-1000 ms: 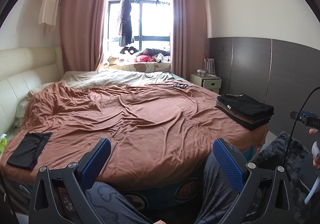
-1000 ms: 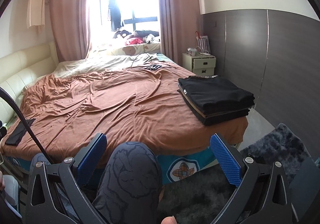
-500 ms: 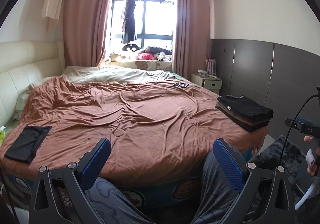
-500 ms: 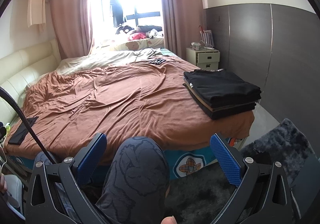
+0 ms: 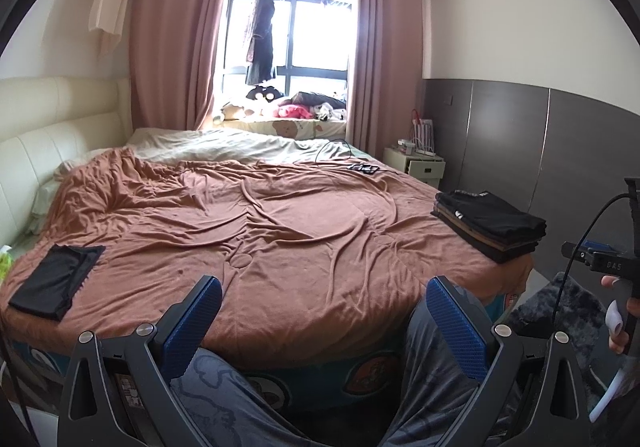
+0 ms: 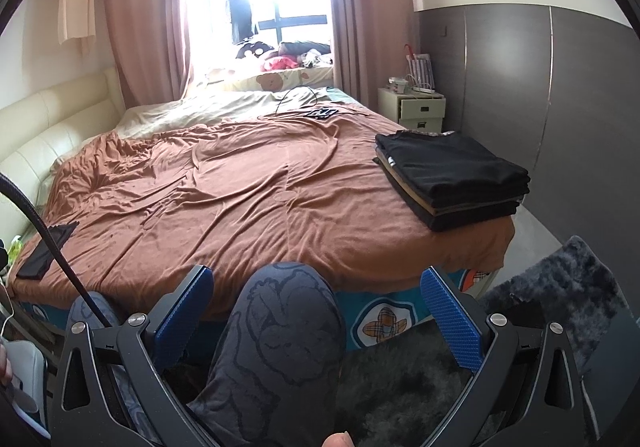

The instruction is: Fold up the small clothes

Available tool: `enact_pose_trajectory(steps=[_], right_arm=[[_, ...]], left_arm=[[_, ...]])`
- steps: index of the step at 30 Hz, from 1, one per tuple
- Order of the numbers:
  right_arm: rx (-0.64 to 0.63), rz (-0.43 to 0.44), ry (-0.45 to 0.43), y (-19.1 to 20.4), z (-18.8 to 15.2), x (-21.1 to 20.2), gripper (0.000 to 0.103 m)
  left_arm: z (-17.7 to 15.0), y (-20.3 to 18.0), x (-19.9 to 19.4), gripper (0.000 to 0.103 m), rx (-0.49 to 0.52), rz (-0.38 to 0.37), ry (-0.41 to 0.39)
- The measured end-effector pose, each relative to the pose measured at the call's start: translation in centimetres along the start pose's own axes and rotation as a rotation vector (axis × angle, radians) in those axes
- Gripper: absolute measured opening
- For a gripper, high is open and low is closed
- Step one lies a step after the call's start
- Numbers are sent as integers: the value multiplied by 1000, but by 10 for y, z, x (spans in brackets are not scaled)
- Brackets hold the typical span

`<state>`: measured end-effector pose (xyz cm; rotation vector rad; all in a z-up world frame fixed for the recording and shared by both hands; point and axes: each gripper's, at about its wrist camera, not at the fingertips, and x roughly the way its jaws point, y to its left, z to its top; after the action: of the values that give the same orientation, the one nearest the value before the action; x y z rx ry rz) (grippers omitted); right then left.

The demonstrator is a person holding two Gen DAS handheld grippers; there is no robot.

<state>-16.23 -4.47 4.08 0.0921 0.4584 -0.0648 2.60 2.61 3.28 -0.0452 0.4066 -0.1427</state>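
A stack of folded dark clothes (image 5: pixel 490 223) (image 6: pixel 452 177) rests on the right edge of the bed. One small black folded garment (image 5: pixel 56 281) (image 6: pixel 46 257) lies at the bed's near left corner. My left gripper (image 5: pixel 322 321) is open and empty, held in front of the bed's foot above a person's legs. My right gripper (image 6: pixel 316 313) is open and empty too, over a knee (image 6: pixel 288 311) in patterned grey trousers. Both grippers are well short of the clothes.
A brown cover (image 5: pixel 260 231) spreads over the bed, with a phone and cable (image 5: pixel 362 168) at the far side. A bedside cabinet (image 6: pixel 416 109) stands at the right by the grey wall. A dark shaggy rug (image 6: pixel 560 287) covers the floor at the right.
Both views have tilted slightly, so the bed sits lower in the left wrist view and the stack nearer in the right. Both grippers stay open and empty.
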Motion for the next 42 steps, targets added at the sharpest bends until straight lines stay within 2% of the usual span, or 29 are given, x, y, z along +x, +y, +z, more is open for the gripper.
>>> enact_pose_trajectory(steps=[42], right_arm=[[5, 14, 2, 8, -3, -5, 103]], left_arm=[[-5, 6, -7, 103, -19, -3, 17]])
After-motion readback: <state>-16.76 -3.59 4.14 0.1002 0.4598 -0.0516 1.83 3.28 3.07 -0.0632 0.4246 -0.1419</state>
